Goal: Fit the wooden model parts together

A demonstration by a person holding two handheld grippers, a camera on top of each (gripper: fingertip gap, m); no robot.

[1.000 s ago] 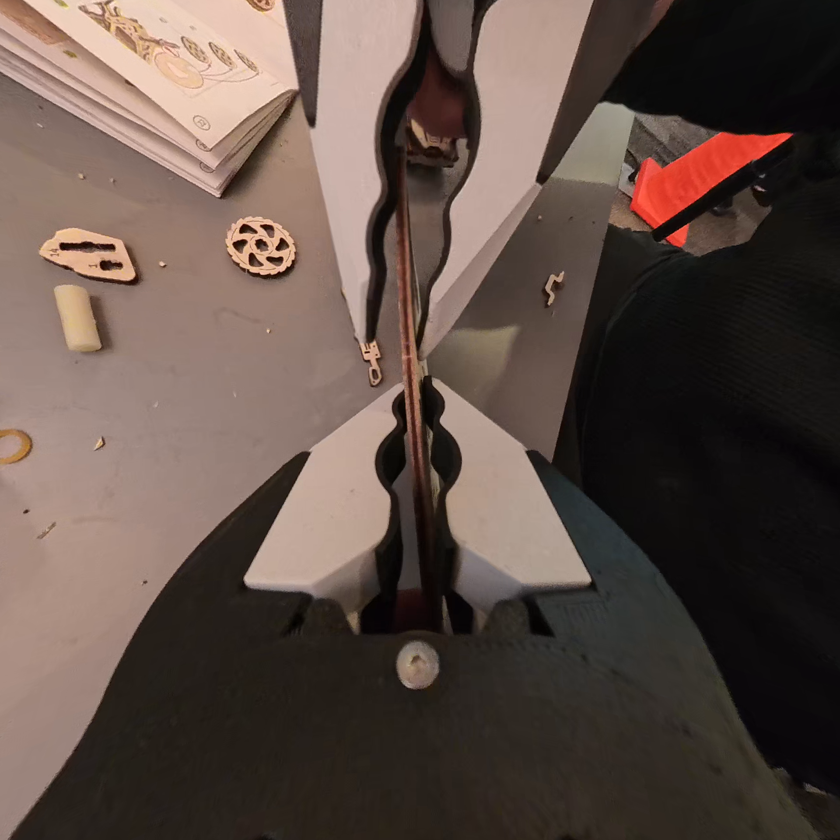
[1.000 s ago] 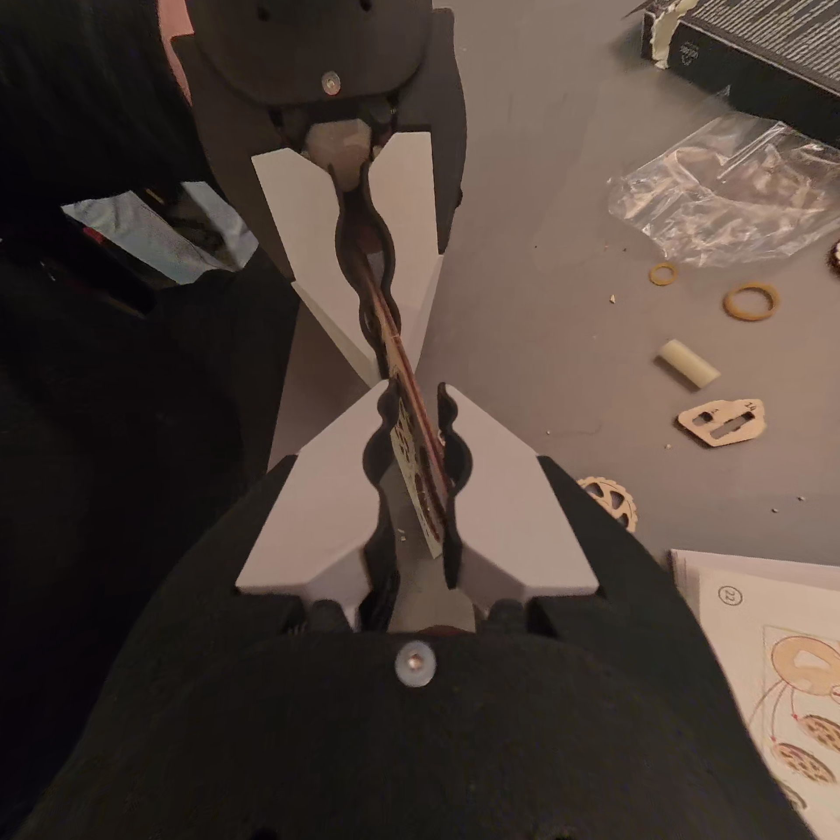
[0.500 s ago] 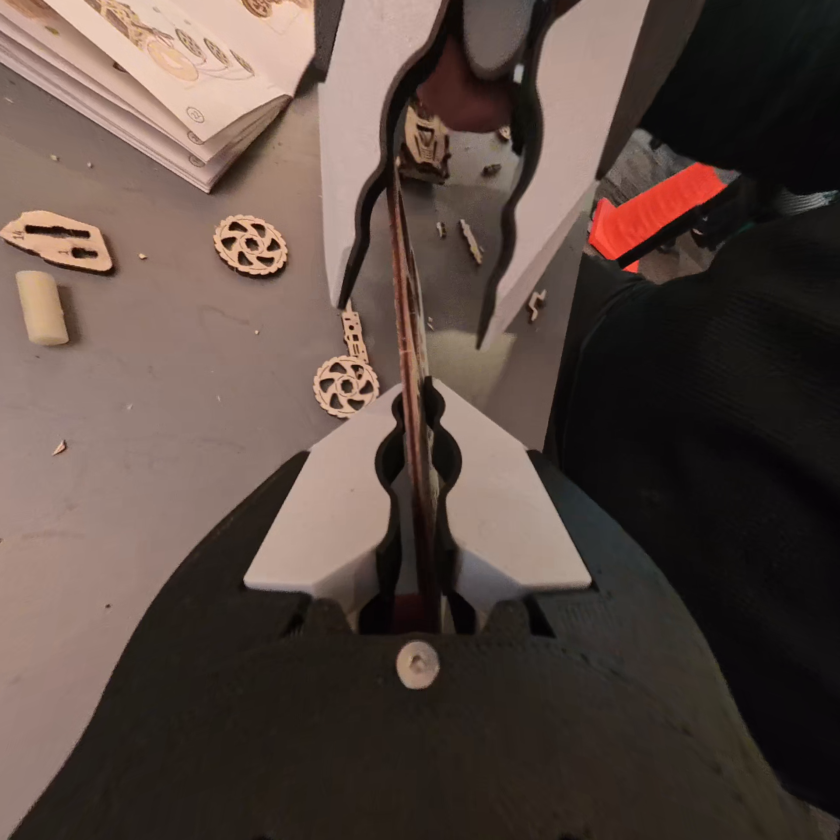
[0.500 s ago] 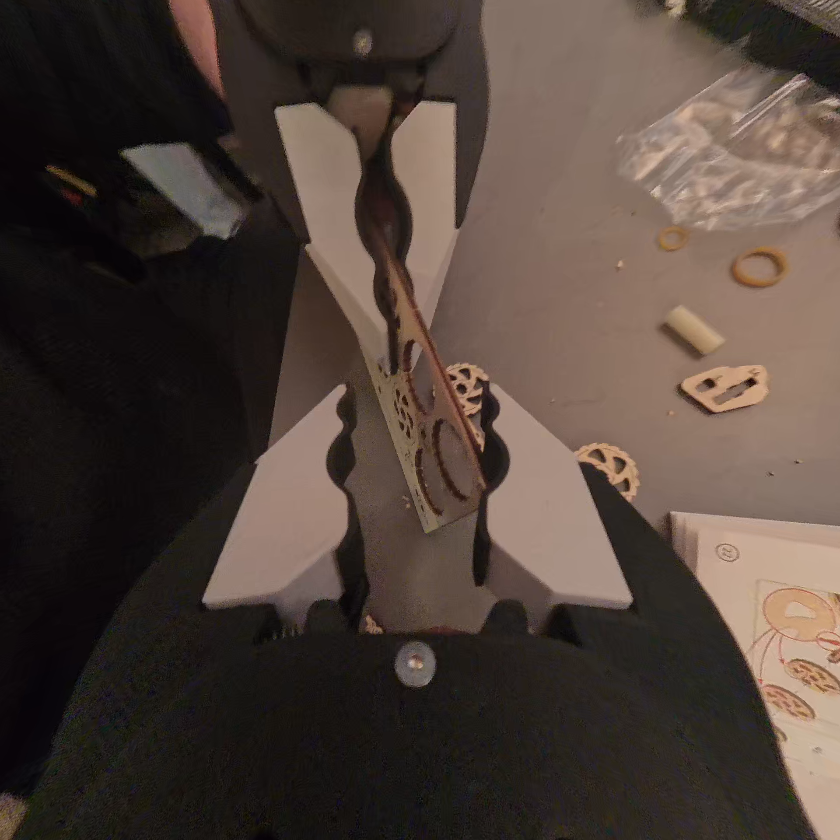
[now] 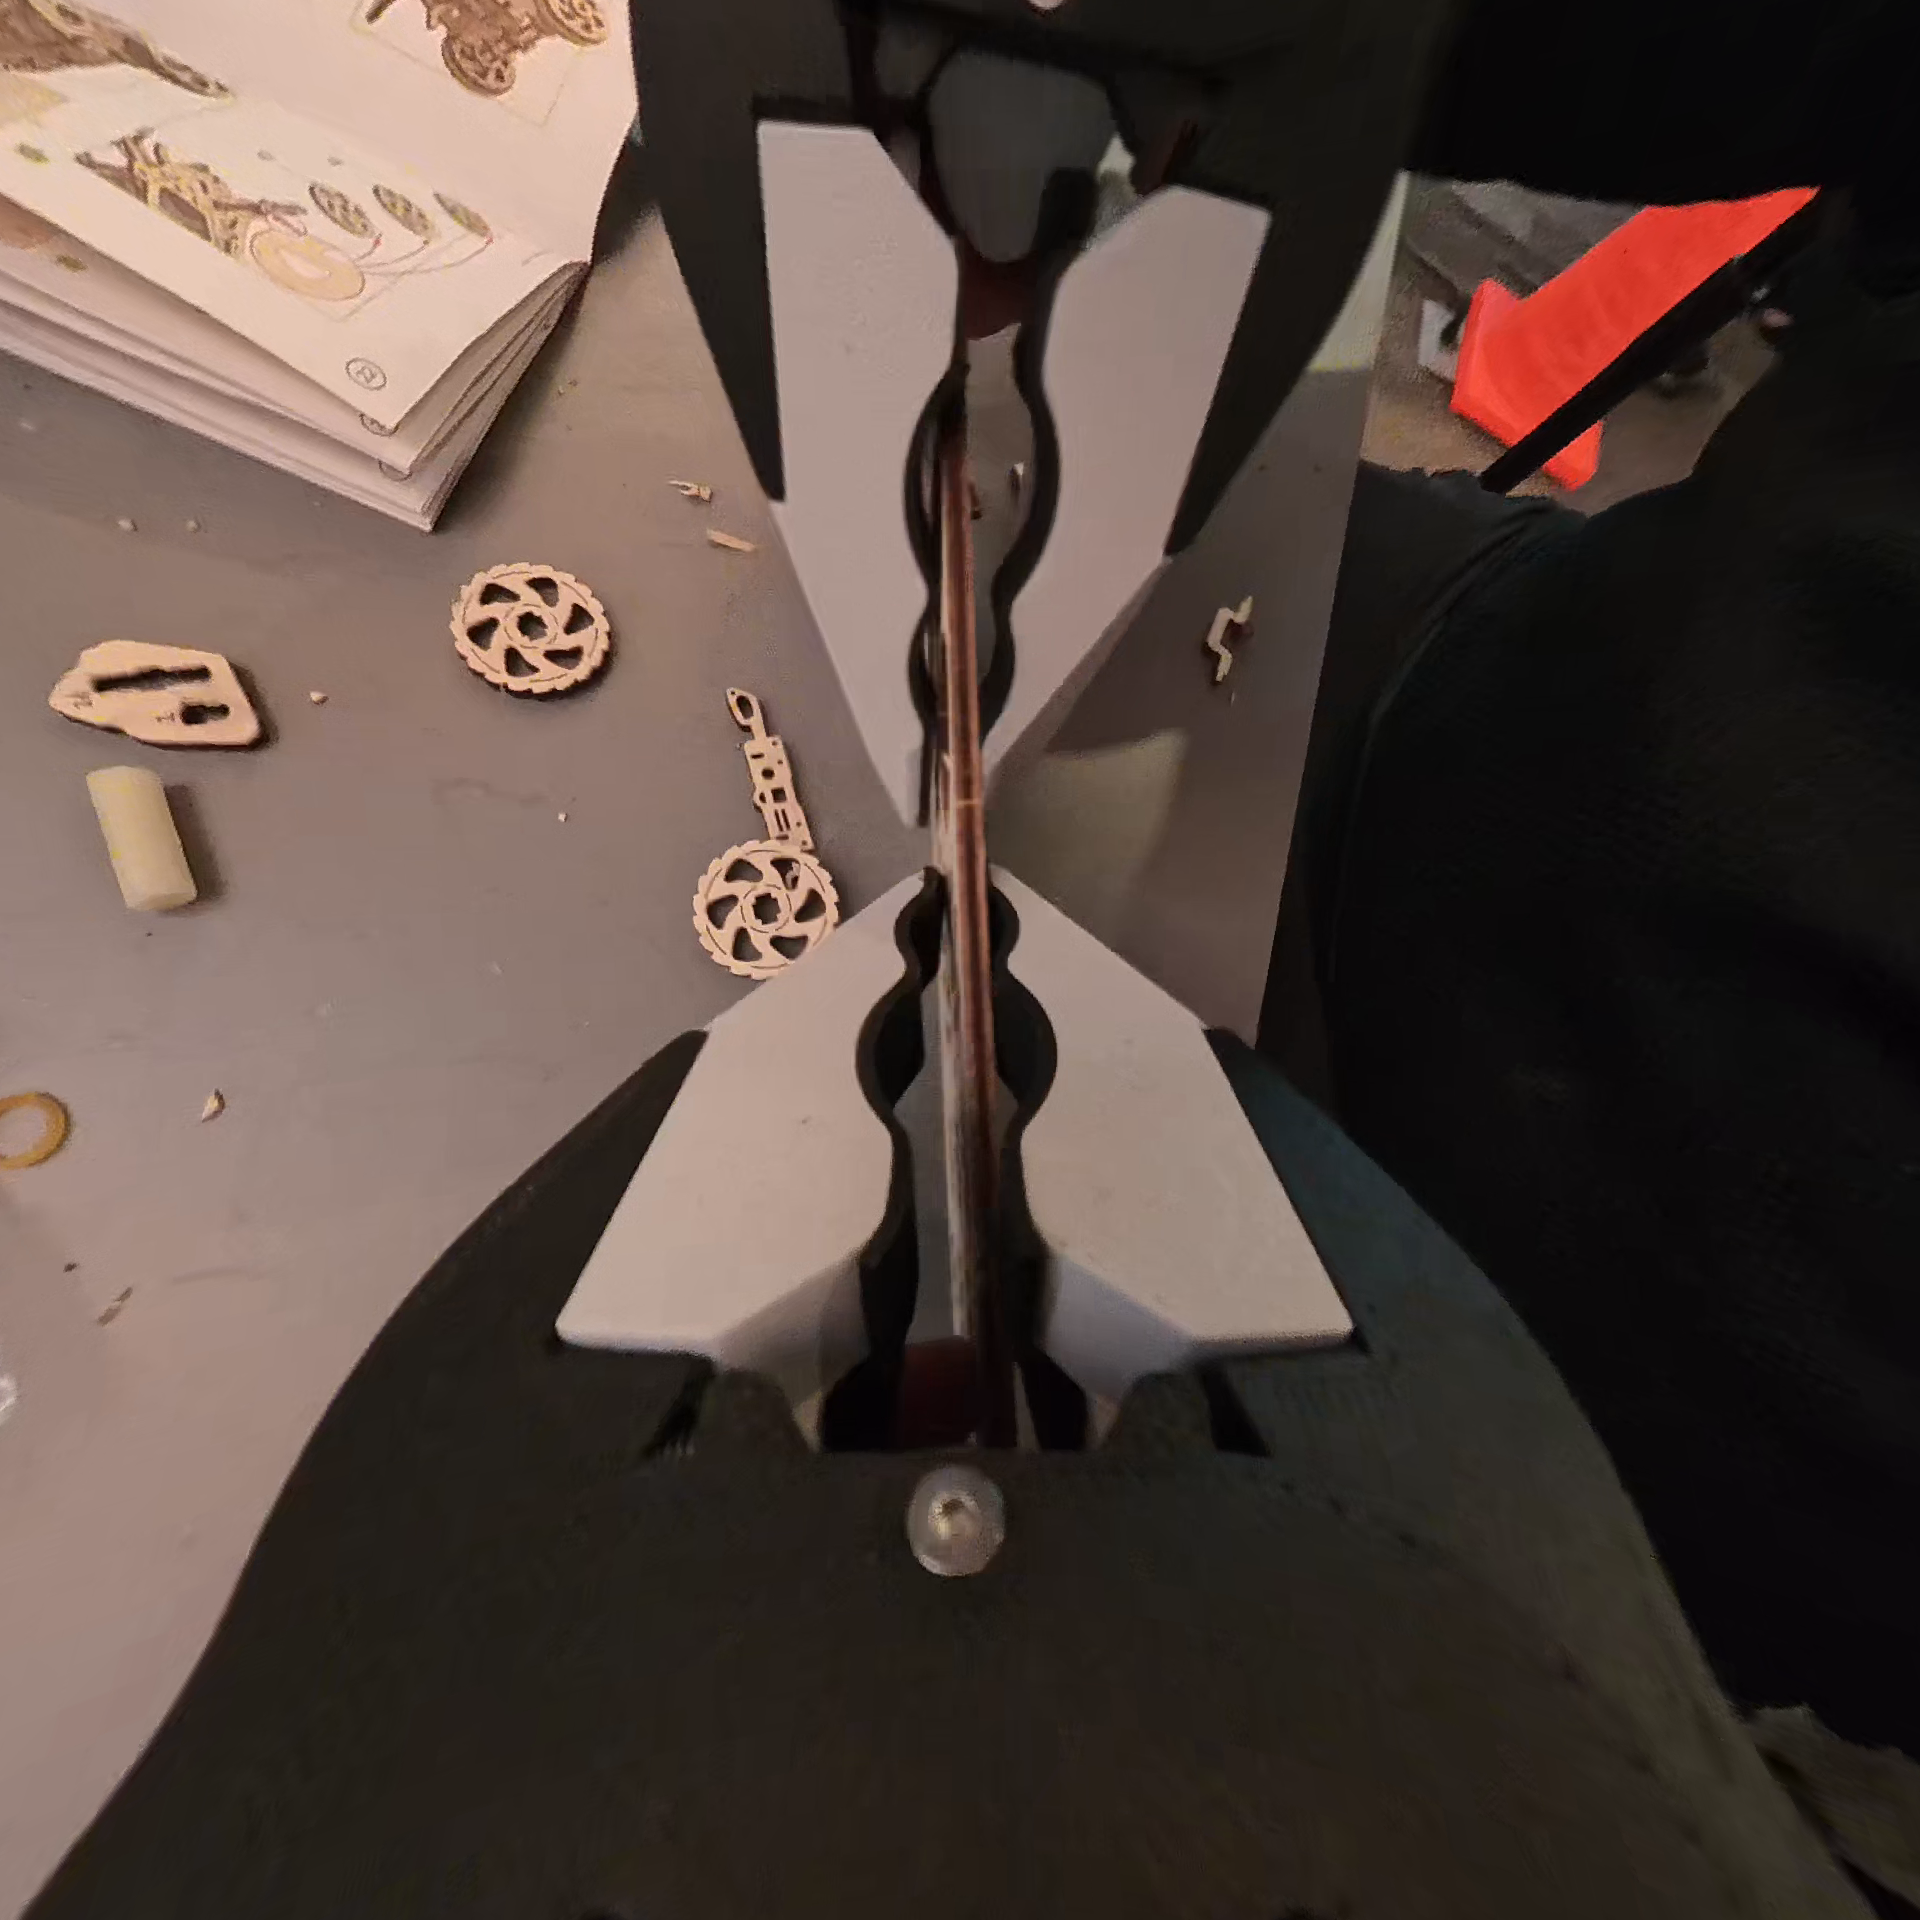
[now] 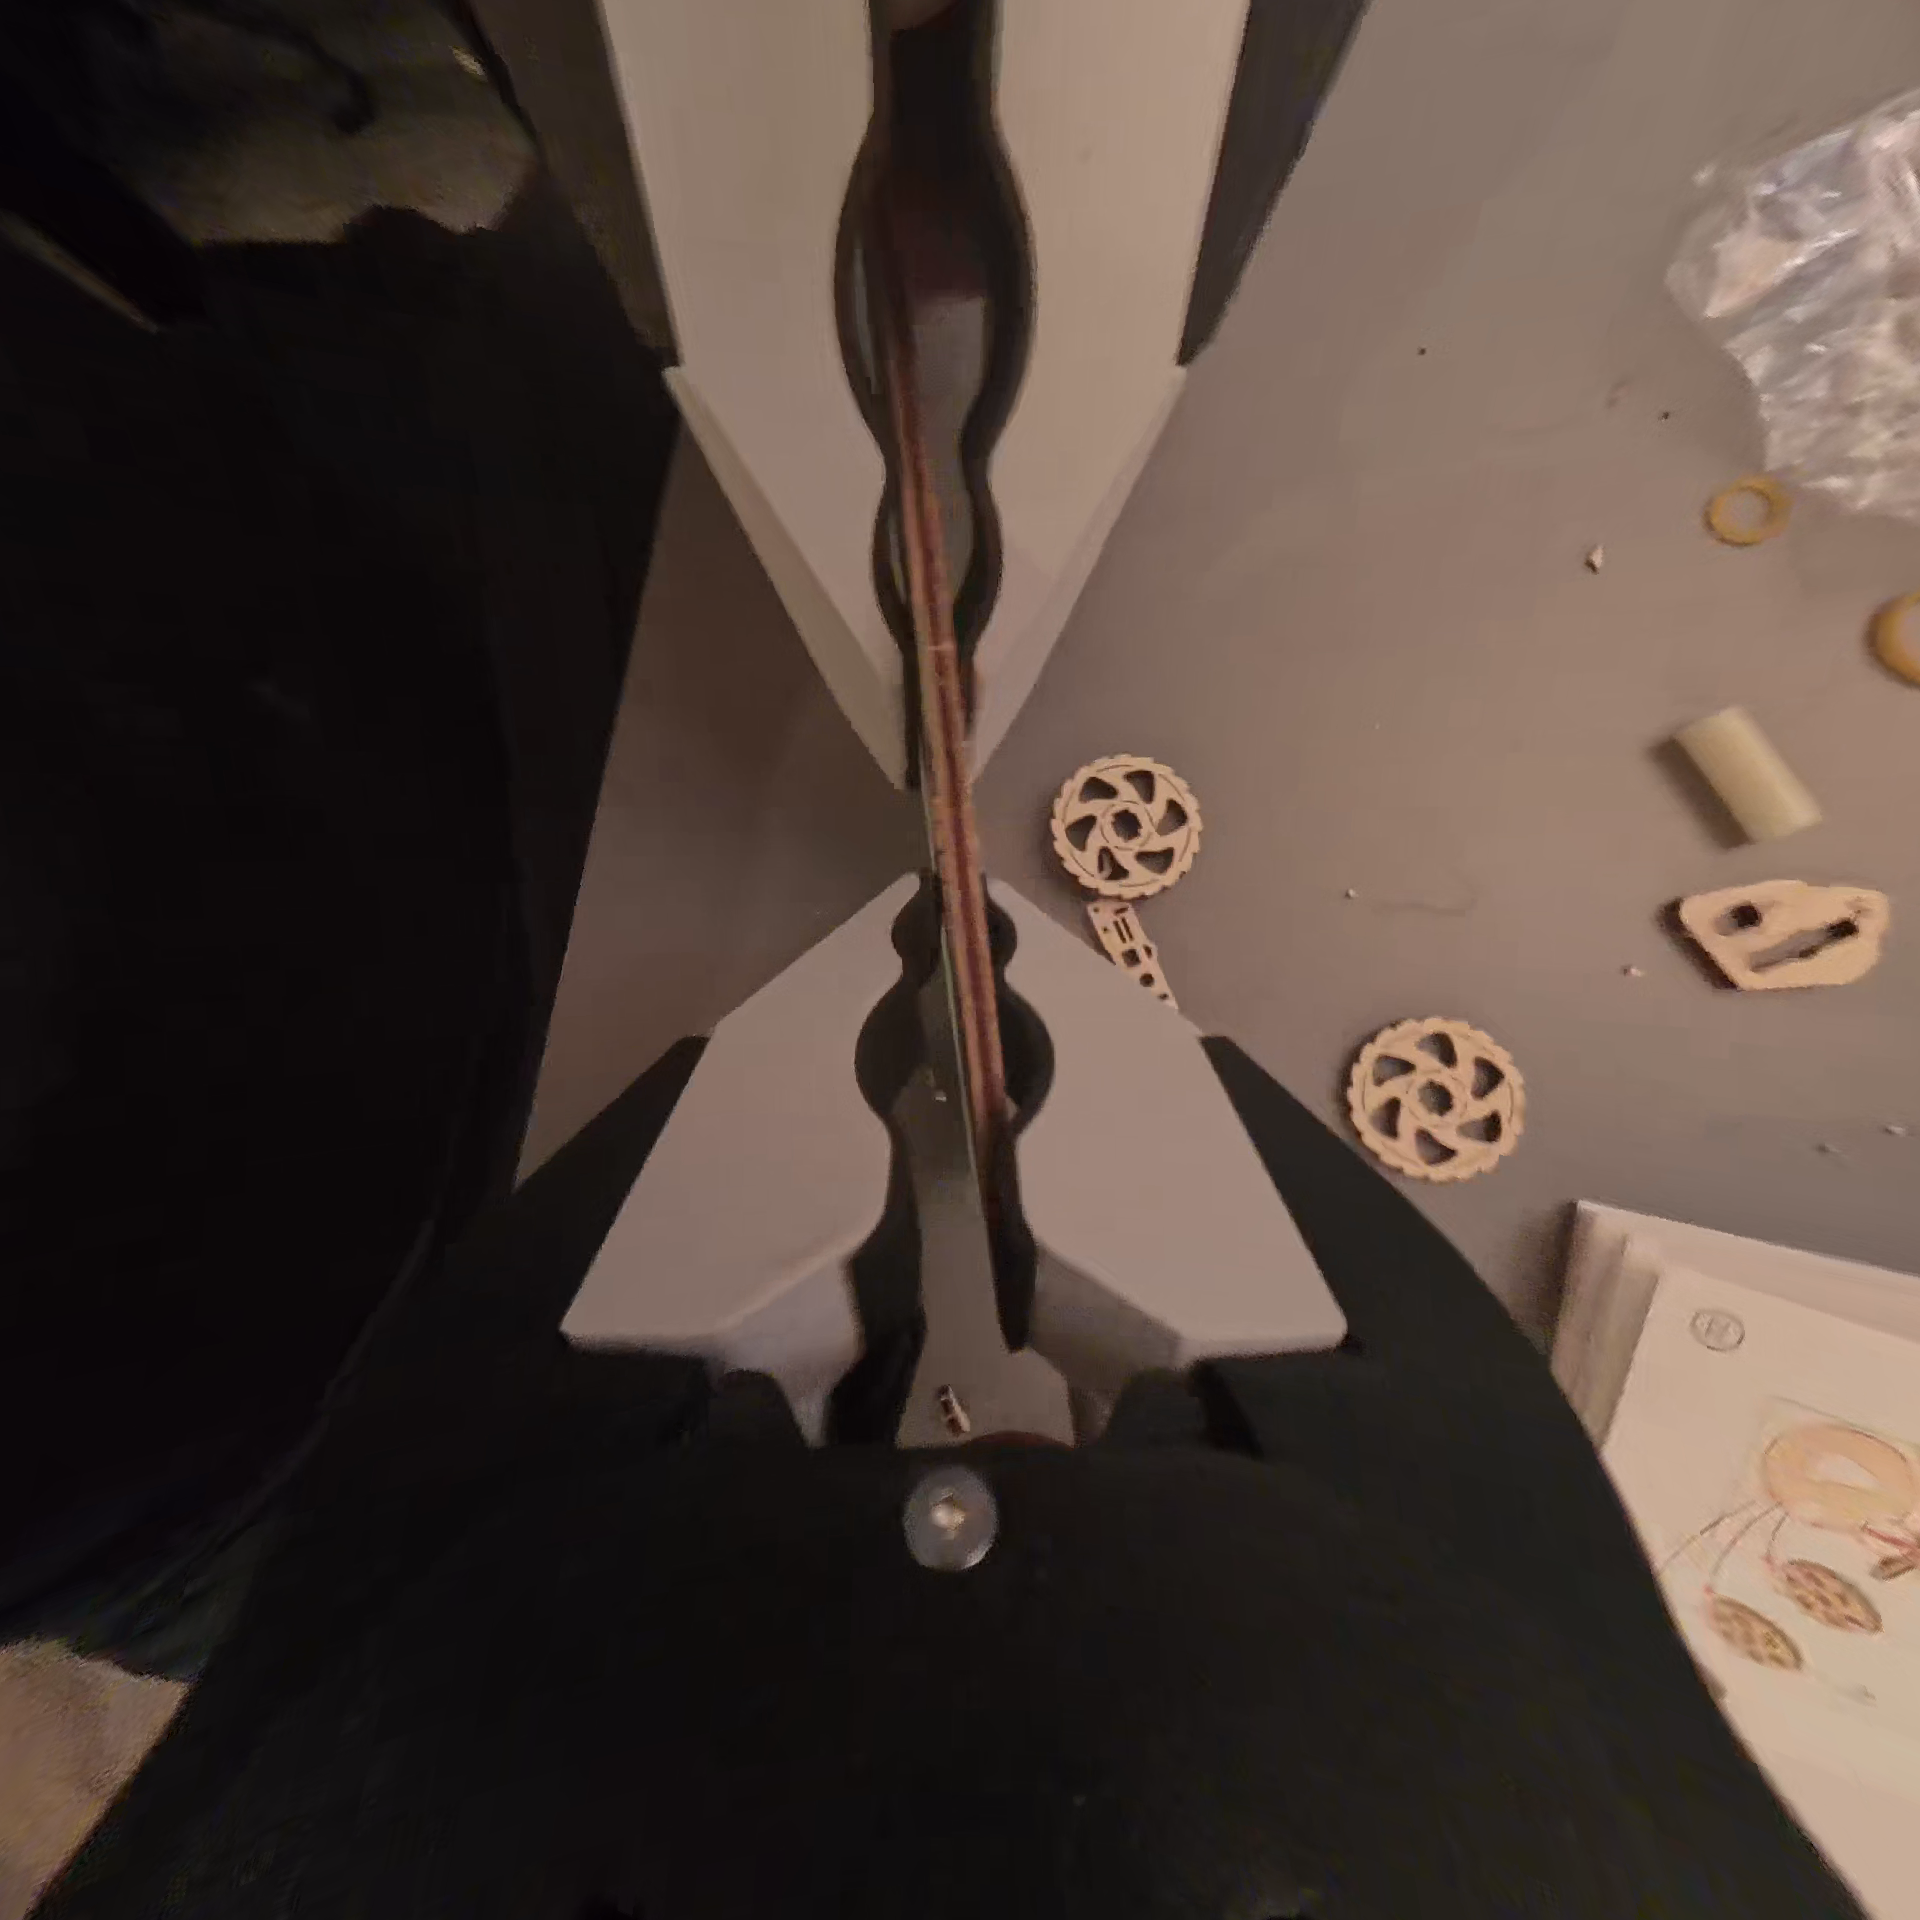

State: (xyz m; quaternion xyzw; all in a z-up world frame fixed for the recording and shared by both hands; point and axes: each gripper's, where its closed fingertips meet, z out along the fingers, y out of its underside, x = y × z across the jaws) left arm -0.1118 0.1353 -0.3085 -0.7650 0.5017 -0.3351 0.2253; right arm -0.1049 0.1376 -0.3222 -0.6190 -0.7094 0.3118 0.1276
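A thin wooden sheet [image 5: 961,831] of model parts is seen edge-on, held in the air between the two grippers, which face each other tip to tip. My left gripper [image 5: 956,883] is shut on its near end. My right gripper [image 6: 951,883] is shut on the other end of the sheet [image 6: 951,821]. The right gripper also shows at the top of the left wrist view [image 5: 951,805], and the left gripper at the top of the right wrist view [image 6: 940,769]. Two wooden gear wheels [image 5: 530,627] [image 5: 766,911] and a slotted strip [image 5: 774,774] lie on the grey table below.
An open instruction booklet [image 5: 260,239] lies at the far left. A slotted wooden plate [image 5: 156,694], a white cylinder [image 5: 140,840] and a ring [image 5: 31,1127] lie nearby. A clear plastic bag [image 6: 1829,312] lies far right. A person's dark clothing [image 5: 1610,935] fills the table's edge side.
Half a second ago my right gripper was open and the sheet hung tilted between its fingers. Now it has shut on the sheet, which runs straight again. A second gear wheel shows on the table.
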